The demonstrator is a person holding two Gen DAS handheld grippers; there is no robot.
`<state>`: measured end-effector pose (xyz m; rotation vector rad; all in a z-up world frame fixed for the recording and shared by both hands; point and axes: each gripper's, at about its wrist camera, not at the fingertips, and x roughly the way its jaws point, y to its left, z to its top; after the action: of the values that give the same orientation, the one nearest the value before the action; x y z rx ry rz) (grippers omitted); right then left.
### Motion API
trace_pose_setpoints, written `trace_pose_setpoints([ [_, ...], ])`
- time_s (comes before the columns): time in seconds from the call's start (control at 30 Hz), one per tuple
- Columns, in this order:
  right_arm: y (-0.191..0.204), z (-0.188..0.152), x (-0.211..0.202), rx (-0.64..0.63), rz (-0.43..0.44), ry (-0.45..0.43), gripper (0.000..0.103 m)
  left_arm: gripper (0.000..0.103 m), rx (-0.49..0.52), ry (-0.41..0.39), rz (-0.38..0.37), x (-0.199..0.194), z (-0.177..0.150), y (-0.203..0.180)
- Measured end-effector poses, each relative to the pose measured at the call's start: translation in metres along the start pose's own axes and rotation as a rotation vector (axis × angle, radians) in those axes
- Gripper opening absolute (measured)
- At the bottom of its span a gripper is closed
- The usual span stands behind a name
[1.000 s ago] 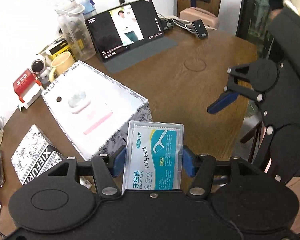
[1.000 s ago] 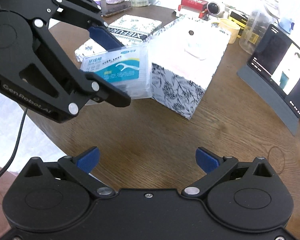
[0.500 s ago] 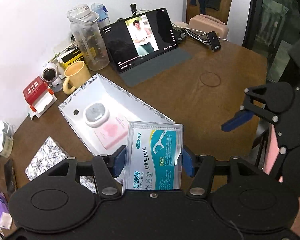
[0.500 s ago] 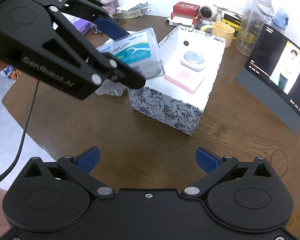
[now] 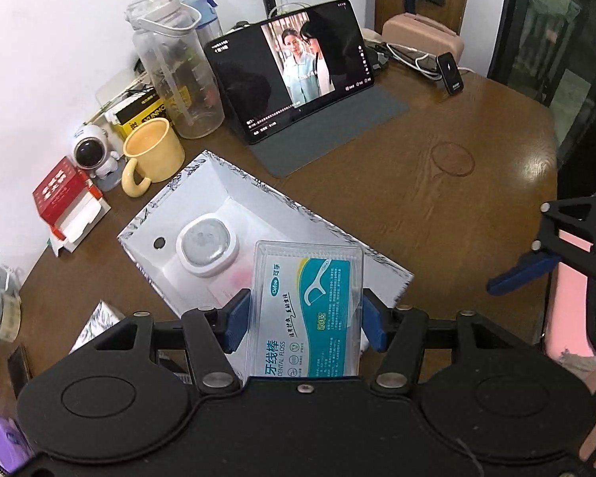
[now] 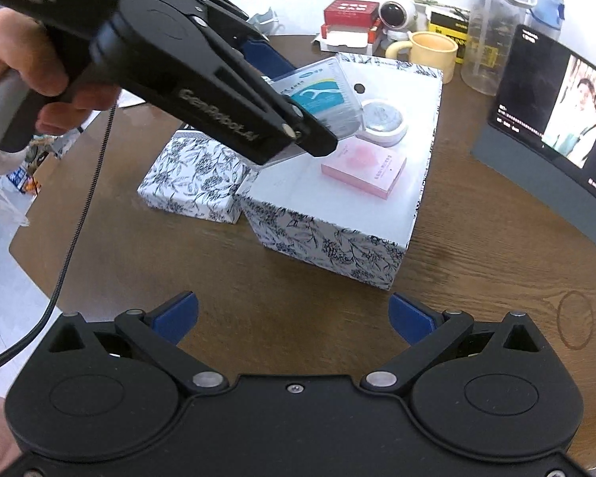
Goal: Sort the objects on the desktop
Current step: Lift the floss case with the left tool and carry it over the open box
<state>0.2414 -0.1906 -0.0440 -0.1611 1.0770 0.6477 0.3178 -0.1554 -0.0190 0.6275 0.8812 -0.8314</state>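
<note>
My left gripper [image 5: 304, 324] is shut on a clear dental floss box [image 5: 308, 310] with a teal label, held in the air over the open floral-patterned box [image 5: 202, 194]. Inside that box lie a round white case [image 5: 206, 244] and a pink pad [image 6: 363, 173]. In the right wrist view the floss box [image 6: 326, 99] hangs above the floral box [image 6: 337, 246], gripped by the left gripper [image 6: 294, 91] held in a hand. My right gripper [image 6: 294, 316] stands open over bare table in front of the box, nothing between its fingers.
The floral lid [image 6: 194, 179] lies left of the box. Behind stand a yellow mug [image 5: 153, 155], a clear jug [image 5: 177, 67], a tablet [image 5: 294, 67] on its grey cover, a small astronaut figure [image 5: 93, 153] and a red carton [image 5: 65, 194]. The wooden table [image 5: 437, 206] extends right.
My left gripper has risen and moved forward with the floss box, from beside the floral box to above its open inside. The right gripper stays open, now slightly farther back.
</note>
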Motion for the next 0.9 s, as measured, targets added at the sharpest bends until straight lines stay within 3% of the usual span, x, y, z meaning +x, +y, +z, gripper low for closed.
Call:
trace_pose_setpoints([
  [0.67,-0.022,0.012,0.046,0.193,0.014,0.056,0.103,0.056,0.169,0.153,-0.102,0.099,0.013,0.022],
  [0.9,-0.029,0.01,0.056,0.237,0.025,0.065,0.103,0.056,0.309,0.222,-0.142,0.124,0.002,0.009],
])
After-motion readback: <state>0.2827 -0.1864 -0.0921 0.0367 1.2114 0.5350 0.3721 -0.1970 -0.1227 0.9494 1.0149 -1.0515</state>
